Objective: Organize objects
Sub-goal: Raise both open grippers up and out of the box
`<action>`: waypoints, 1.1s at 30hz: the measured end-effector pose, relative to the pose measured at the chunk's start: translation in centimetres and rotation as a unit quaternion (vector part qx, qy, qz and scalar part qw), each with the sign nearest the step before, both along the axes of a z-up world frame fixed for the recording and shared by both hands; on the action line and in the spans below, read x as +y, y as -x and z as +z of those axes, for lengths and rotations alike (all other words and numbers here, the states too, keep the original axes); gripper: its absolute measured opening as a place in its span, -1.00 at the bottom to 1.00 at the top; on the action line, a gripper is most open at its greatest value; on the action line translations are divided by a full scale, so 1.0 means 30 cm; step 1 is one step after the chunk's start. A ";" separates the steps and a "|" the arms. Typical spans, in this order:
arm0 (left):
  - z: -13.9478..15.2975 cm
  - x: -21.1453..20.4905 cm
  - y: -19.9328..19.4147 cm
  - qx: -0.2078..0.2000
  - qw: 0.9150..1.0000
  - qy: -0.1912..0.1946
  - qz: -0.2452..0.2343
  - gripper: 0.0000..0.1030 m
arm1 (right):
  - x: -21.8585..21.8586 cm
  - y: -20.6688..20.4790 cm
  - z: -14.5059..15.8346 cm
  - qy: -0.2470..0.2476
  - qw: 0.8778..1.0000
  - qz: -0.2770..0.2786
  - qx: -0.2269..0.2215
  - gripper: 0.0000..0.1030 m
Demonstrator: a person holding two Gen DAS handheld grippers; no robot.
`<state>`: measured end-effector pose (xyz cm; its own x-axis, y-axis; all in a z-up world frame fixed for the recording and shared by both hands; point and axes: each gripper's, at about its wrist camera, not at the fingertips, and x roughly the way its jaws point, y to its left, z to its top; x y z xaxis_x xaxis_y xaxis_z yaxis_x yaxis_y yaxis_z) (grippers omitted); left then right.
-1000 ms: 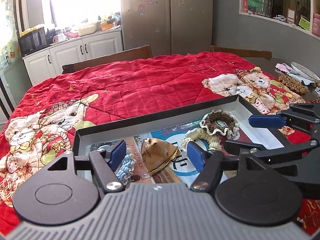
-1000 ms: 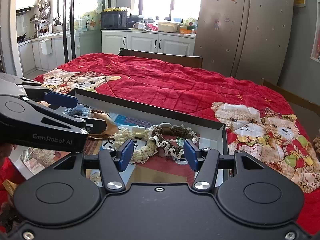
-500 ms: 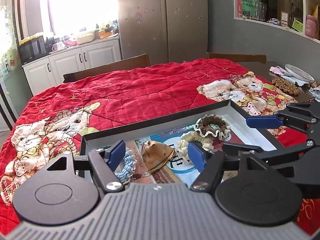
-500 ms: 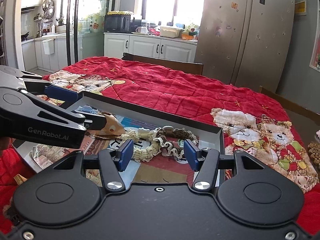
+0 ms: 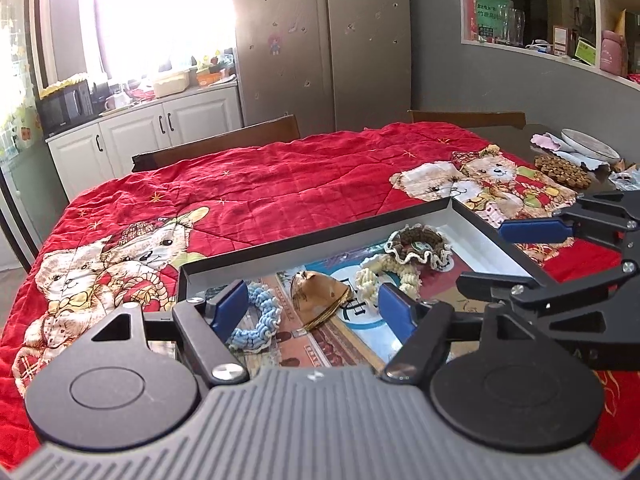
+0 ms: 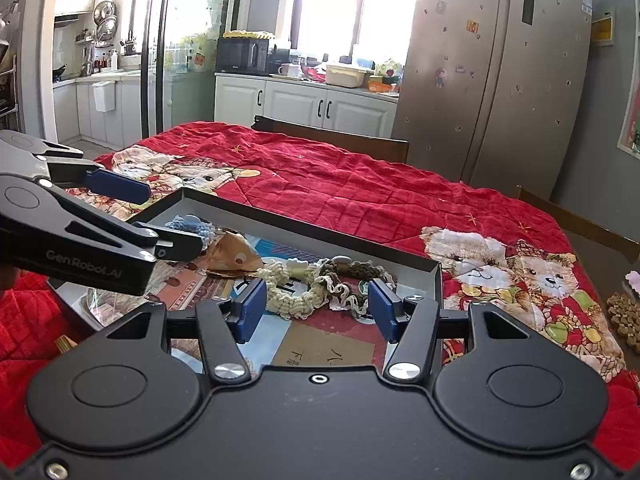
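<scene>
Blue scrunchie [image 5: 256,316] just beside left gripper [image 5: 312,308] fingers [image 5: 230,308], untouched.

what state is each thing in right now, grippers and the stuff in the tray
left gripper: open, empty, over the tray
right gripper: open, empty, over the tray
tray: uncovered, flat on the red quilt
blue scrunchie: lying loose in the tray
cream scrunchie: lying loose, touching the brown one
brown scrunchie: lying near the tray's corner
paper fan: folded, lying in the tray
</scene>
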<state>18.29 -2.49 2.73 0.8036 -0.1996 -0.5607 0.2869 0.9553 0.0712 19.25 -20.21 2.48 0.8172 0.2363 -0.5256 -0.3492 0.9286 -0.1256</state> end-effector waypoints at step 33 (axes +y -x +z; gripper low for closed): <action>0.031 0.040 0.215 -0.015 0.999 -0.001 -0.036 0.66 | -0.058 0.179 0.020 0.001 1.000 0.010 0.001 0.06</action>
